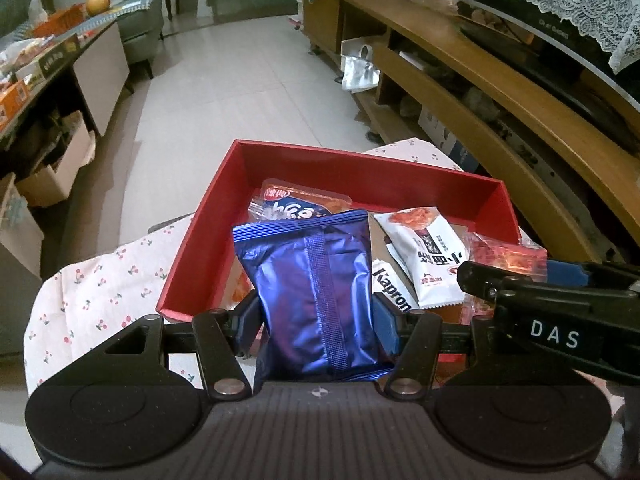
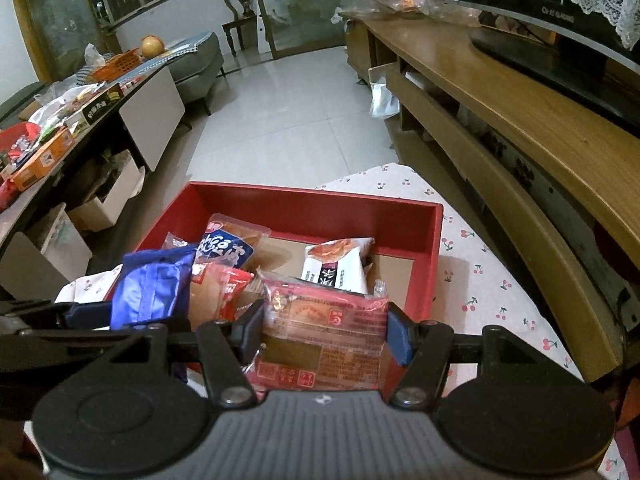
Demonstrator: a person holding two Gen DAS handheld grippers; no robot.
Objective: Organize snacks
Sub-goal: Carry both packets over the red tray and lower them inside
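Observation:
My left gripper [image 1: 316, 316] is shut on a shiny blue snack packet [image 1: 316, 280], held upright over the near edge of a red box [image 1: 360, 176]. My right gripper [image 2: 326, 326] is shut on a red clear-wrapped snack packet [image 2: 324, 316], also above the box's near side [image 2: 312, 200]. The two grippers hang side by side; the right one [image 1: 472, 276] shows at the right of the left wrist view, the blue packet [image 2: 152, 284] at the left of the right wrist view. Inside the box lie a white packet [image 1: 428, 256], a blue-and-orange packet [image 1: 296, 204] and a "Kapron" packet [image 1: 390, 288].
The box rests on a cherry-print cloth [image 1: 100, 296]. A long wooden TV stand [image 2: 520, 128] with a television [image 2: 560, 40] runs along the right. A cluttered low table [image 2: 60, 128] with snack boxes stands at left, cardboard boxes [image 2: 108, 200] under it. Tiled floor [image 2: 288, 120] lies beyond.

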